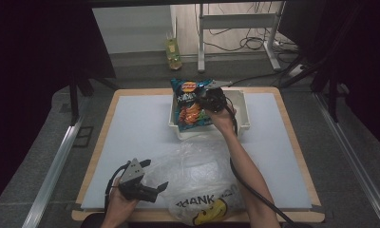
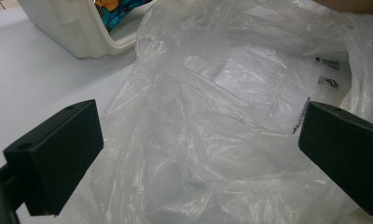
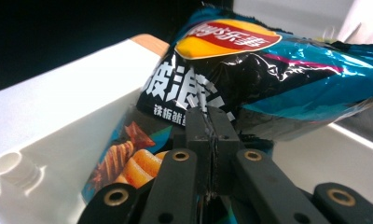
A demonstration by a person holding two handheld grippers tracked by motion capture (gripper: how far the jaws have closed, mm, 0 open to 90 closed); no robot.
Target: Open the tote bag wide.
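Note:
A blue and black chip bag stands tilted in a white plastic bin at the table's far middle. My right gripper is shut on the bag's lower edge, with the film pinched between the pads. Nearer the front lies a crumpled clear plastic bag printed with "THANK" and a yellow smiley. At its left side my left gripper stands open, jaws wide apart and pointed at the plastic, pressing on nothing.
A white mat covers the wooden table. The bin's corner appears beyond the plastic in the left gripper view. On the floor behind the table stand a bottle and a desk frame with cables.

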